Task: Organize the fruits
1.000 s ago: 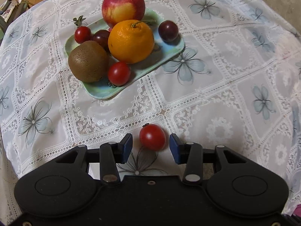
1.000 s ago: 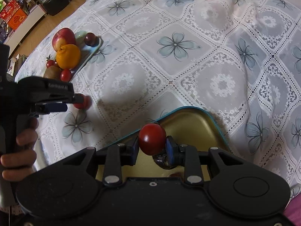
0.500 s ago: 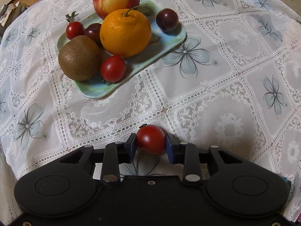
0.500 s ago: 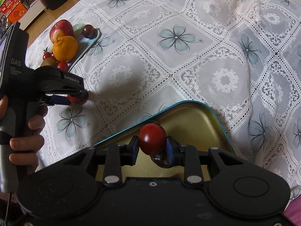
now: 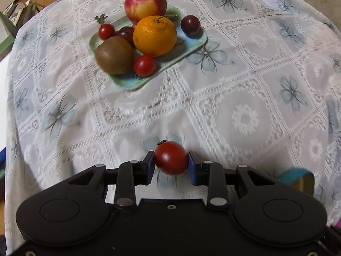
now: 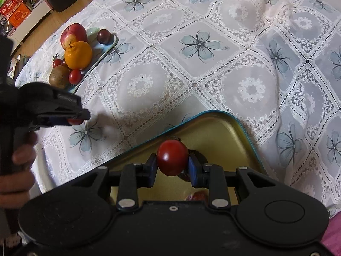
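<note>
My left gripper [image 5: 171,163] is shut on a red cherry tomato [image 5: 171,157], held above the lace tablecloth. Far ahead a pale green tray [image 5: 192,47] holds an apple [image 5: 145,2], an orange [image 5: 155,35], a kiwi [image 5: 114,55], two cherry tomatoes [image 5: 144,65] and dark plums [image 5: 190,25]. My right gripper [image 6: 172,165] is shut on another cherry tomato [image 6: 172,157] over a gold tray with a teal rim [image 6: 231,123]. The left gripper also shows in the right wrist view [image 6: 72,117], left of the gold tray.
A corner of the gold tray [image 5: 302,178] shows at the right of the left wrist view. More fruit [image 6: 197,196] lies in the gold tray under my right gripper, mostly hidden. The table edge falls away at left, with floor and boxes [image 6: 15,12] beyond.
My left gripper closed on the cherry tomato, lifted it off the cloth and pulled back from the green tray. My right gripper kept its tomato over the gold tray.
</note>
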{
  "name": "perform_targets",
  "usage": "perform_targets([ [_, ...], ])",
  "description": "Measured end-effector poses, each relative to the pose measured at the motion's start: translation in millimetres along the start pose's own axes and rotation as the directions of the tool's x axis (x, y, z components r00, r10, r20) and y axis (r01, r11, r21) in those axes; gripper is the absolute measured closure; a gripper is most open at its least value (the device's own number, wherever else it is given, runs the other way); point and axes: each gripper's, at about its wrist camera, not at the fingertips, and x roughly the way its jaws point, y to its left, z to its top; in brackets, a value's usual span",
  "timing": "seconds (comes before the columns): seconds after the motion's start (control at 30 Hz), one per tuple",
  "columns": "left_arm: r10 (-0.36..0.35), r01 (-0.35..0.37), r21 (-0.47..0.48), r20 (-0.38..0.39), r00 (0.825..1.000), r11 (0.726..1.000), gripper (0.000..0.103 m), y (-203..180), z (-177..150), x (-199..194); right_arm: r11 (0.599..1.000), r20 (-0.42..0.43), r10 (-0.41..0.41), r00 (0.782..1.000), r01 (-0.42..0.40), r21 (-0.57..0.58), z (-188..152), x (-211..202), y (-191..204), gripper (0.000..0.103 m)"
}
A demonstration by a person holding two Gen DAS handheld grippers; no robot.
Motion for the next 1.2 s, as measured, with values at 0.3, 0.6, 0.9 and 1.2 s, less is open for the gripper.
perform_targets([
  [0.3, 0.003, -0.002, 0.037, -0.03, 1.0, 0.999, 0.062, 3, -46, -31, 1.0, -0.003, 0.001, 1.0, -0.001, 0.006, -12, -22, 4, 0.073],
  [0.6, 0.01, -0.005, 0.071, -0.069, 0.998, 0.997, 0.061, -3, -72, -26, 1.0, -0.067, 0.022, 0.997, -0.022, -0.001, -19, -15, 8, 0.073],
  [0.9, 0.018, -0.014, 0.062, -0.061, 0.998, 0.998, 0.061, 0, -82, -29, 1.0, -0.095, 0.015, 0.995, -0.014, 0.012, -22, -4, 4, 0.069],
  [1.2, 0.01, -0.005, 0.06, -0.077, 0.997, 0.998, 0.061, 0, -96, -32, 1.0, -0.073, -0.008, 0.997, 0.009, 0.005, -24, -13, 2, 0.069],
])
